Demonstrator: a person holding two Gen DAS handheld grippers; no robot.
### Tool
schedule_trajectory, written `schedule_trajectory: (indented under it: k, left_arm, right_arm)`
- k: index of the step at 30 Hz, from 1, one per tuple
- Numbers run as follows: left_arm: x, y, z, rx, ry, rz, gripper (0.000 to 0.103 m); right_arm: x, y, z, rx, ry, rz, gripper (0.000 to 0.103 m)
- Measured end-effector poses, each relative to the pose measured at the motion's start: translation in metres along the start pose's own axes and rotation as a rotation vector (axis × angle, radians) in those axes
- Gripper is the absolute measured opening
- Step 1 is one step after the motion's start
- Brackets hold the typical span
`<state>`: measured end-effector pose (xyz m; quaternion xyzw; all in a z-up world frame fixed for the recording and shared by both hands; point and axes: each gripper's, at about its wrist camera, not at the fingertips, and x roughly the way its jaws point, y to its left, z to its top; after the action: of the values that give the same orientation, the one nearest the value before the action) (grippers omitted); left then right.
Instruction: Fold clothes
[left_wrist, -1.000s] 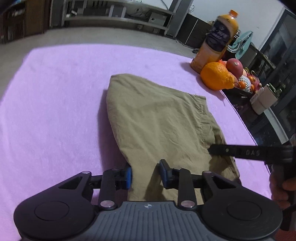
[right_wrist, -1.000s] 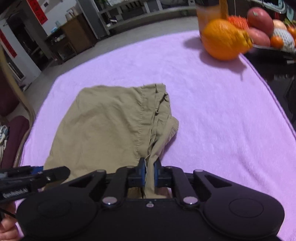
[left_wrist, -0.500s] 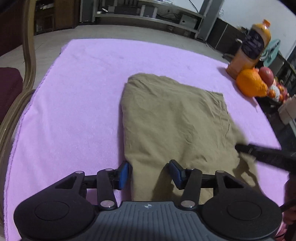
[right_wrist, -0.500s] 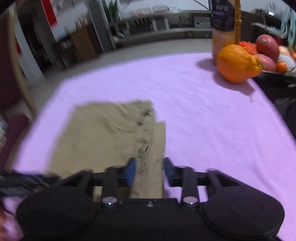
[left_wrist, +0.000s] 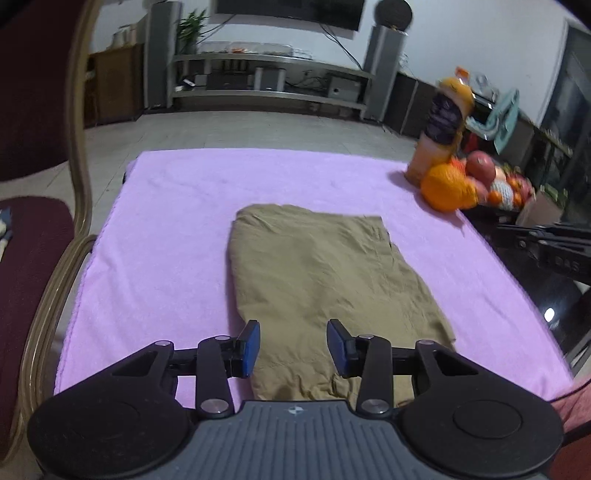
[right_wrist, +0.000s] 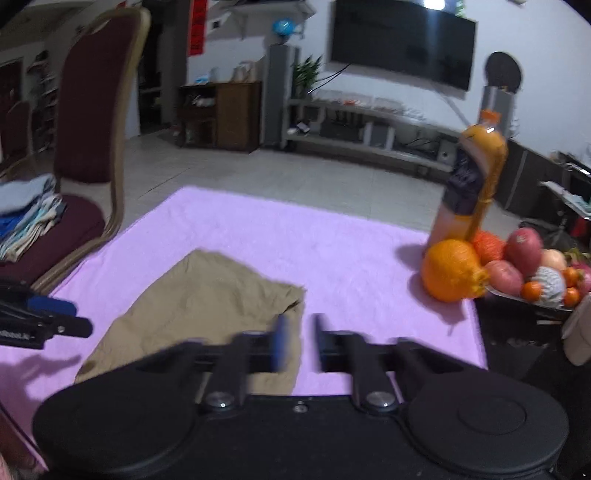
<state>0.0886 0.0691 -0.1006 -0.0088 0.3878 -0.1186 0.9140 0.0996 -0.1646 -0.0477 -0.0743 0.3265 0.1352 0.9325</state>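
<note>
Garment (left_wrist: 325, 280), khaki, flat on purple blanket (left_wrist: 166, 240); roughly mid-blanket, nearer the blanket's near edge than its far one. Folded to a rough rectangle, far end rounded at one corner, near end rumpled and reaching the blanket's near edge. Light creases across the top layer.

Left claw (left_wrist: 293, 332) above the garment's near end, over the blanket's near edge, tilted downward. Jaws partway open and closing; blue pads (left_wrist: 249, 349) straddling the cloth in view but lifted clear of it. Nothing pinched, nothing held. Left pad about over the garment's left edge, right pad over its middle.

Right claw (right_wrist: 299, 325) over the blanket's near right part, raised off the surface. Fingers blurred with motion; jaws drawn together, empty. Garment's right-hand corner just below and to the left of the fingertips, apart from them. Not touching cloth.

Both claws off the garment, one at each side of its near end.

Off the blanket's far right corner: orange (left_wrist: 447, 186), juice bottle (left_wrist: 443, 125) upright just behind it, tray of mixed fruit (right_wrist: 535, 273) beside. Along the blanket's left edge: maroon chair (left_wrist: 37, 258), stack of folded clothes (right_wrist: 29, 218) on its seat.
</note>
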Motion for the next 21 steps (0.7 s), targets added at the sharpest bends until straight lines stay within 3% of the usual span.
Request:
schedule_trajectory:
  k: [3, 7, 9, 11, 14, 21]
  left_arm:
    - [0.008, -0.006, -0.010, 0.016, 0.035, -0.006, 0.028]
    - [0.012, -0.010, -0.015, 0.035, 0.053, -0.059, 0.023]
    - [0.027, -0.015, -0.021, 0.048, 0.112, -0.070, 0.022]
    - [0.044, -0.022, -0.030, 0.091, 0.166, -0.039, 0.022]
    - [0.049, -0.033, -0.038, 0.169, 0.165, -0.002, 0.023]
    - [0.031, -0.038, -0.052, 0.182, 0.173, 0.015, 0.018]
  right_arm:
    - [0.030, 0.015, -0.020, 0.019, 0.059, 0.084, 0.001]
    - [0.037, 0.042, -0.028, 0.034, 0.073, 0.272, 0.004]
    - [0.041, 0.052, -0.028, 0.044, 0.082, 0.356, 0.010]
    - [0.056, 0.059, -0.035, 0.034, 0.159, 0.366, 0.011]
    - [0.072, 0.066, -0.050, -0.056, 0.276, 0.306, 0.011]
    - [0.041, 0.064, -0.065, -0.160, 0.306, 0.196, 0.009]
